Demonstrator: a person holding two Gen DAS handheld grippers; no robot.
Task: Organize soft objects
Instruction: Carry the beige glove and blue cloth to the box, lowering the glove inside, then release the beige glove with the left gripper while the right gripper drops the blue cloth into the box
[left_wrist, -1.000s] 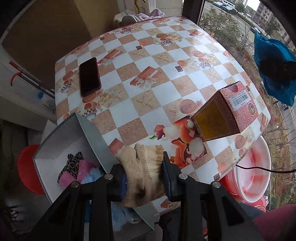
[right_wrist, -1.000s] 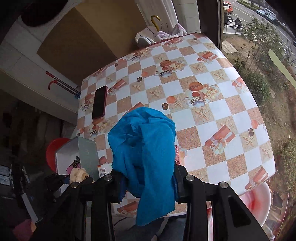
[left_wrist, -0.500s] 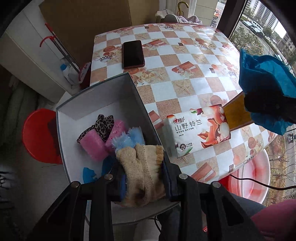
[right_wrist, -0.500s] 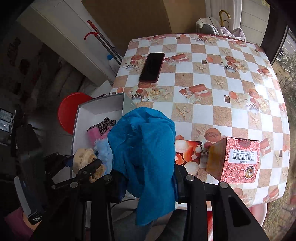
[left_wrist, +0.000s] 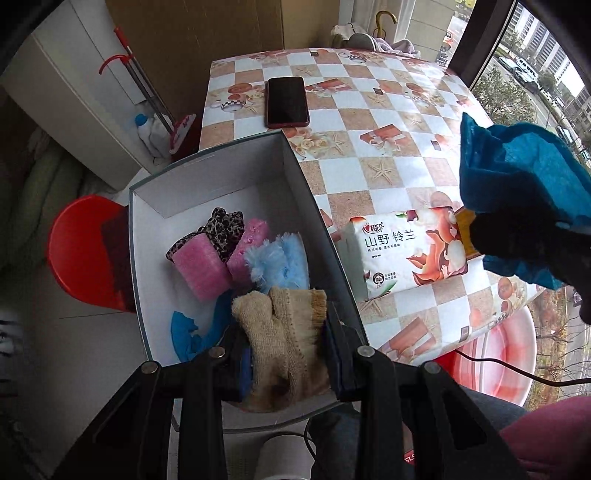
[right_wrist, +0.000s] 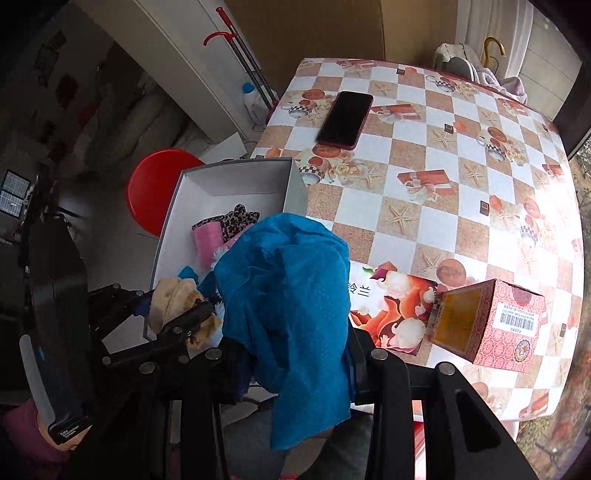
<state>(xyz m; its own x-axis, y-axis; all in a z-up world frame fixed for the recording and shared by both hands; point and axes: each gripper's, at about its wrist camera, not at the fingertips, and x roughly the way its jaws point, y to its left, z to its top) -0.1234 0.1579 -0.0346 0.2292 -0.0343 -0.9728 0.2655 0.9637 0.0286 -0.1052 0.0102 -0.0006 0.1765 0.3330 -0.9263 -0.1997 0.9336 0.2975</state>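
Lower centre of the left wrist view, a beige knitted glove (left_wrist: 284, 339) is being clamped by the left gripper (left_wrist: 286, 354) jaws over the grey box (left_wrist: 317, 221). A blue cloth (right_wrist: 288, 295) is being pinched by the right gripper (right_wrist: 291, 358) jaws beside it. Each should probably be released low, inside the walls, one by one.

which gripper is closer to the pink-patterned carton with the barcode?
Right. The right gripper, shut on the blue cloth, hangs just left of the barcode carton. The left gripper, gripping the beige glove, is farther off, over the grey box.
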